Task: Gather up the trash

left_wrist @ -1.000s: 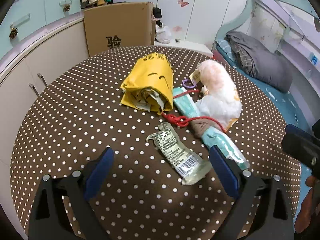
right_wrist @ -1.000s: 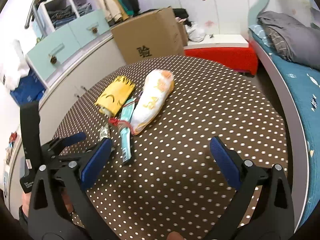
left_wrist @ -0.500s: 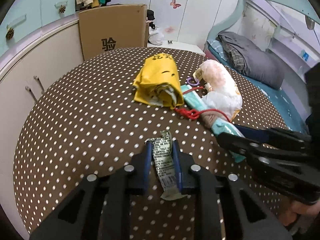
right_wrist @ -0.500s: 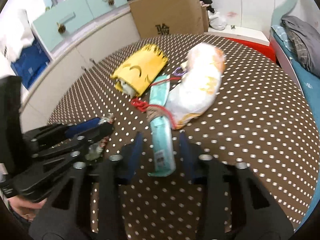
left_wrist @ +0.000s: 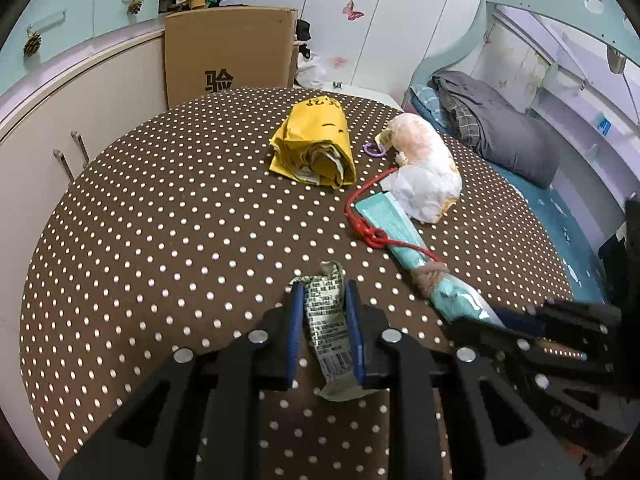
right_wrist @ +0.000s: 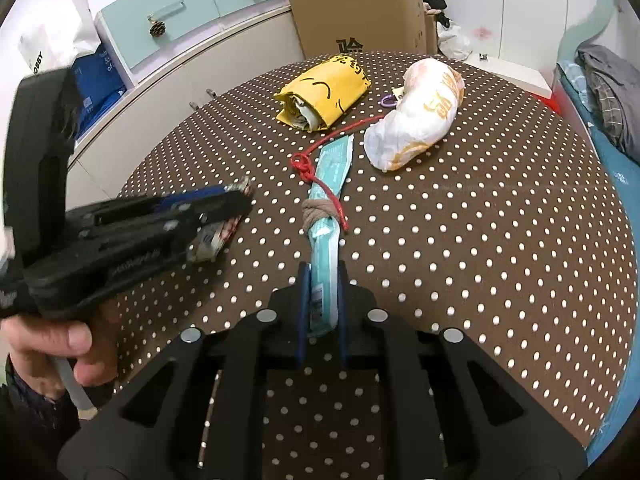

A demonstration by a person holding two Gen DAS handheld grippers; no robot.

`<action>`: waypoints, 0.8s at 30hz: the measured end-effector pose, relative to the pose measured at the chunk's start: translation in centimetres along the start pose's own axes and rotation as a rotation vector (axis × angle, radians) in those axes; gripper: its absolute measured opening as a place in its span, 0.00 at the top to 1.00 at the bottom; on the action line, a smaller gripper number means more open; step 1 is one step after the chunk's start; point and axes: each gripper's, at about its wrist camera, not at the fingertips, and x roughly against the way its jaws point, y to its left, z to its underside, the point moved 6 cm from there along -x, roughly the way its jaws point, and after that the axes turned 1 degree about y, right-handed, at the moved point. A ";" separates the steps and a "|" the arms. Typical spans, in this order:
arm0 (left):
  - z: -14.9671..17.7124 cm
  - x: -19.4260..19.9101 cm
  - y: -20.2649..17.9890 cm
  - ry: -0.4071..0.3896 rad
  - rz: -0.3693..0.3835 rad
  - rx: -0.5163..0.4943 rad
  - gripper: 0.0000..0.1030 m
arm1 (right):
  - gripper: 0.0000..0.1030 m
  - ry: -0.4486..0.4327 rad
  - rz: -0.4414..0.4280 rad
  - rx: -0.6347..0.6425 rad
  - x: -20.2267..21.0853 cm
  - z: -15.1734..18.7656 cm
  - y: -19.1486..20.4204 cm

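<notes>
While the left gripper (left_wrist: 322, 300) is pinching a crumpled printed wrapper (left_wrist: 326, 322) between its narrowed fingers at the near edge of the dotted surface (left_wrist: 160, 240), the right gripper (right_wrist: 322, 280) is clamping the near end of a long teal packet (right_wrist: 326, 240) tied with brown cord. Farther off are lying a red string (left_wrist: 370, 216), a yellow bag (left_wrist: 316, 148) and a white bag (left_wrist: 424, 172).
</notes>
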 end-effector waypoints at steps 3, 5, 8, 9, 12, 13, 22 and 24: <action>0.2 0.2 0.0 0.002 -0.003 0.005 0.80 | 0.56 -0.006 0.001 0.013 -0.9 -1.2 0.4; 0.8 0.5 -0.1 0.001 -0.001 0.008 0.80 | 0.56 -0.007 0.017 0.031 -1.4 -1.7 0.8; 1.3 0.8 0.1 0.001 0.002 0.013 0.80 | 0.61 -0.003 0.031 0.025 -1.5 -1.9 0.7; 1.4 0.9 0.2 0.000 0.003 0.014 0.80 | 0.61 -0.011 0.021 0.011 -1.2 -1.9 0.6; 1.4 1.1 0.3 -0.001 0.005 0.026 0.80 | 0.60 -0.050 0.020 0.028 -0.4 -2.5 0.6; 1.4 1.1 0.4 -0.002 0.006 0.032 0.80 | 0.60 -0.053 0.022 0.047 -0.4 -3.0 0.8; 1.3 1.9 1.9 -0.018 -0.011 0.077 0.80 | 0.74 0.014 0.049 0.280 -4.7 -6.1 3.7; 1.3 2.0 2.2 -0.018 -0.010 0.081 0.80 | 0.82 0.032 0.072 0.293 -5.6 -5.7 3.4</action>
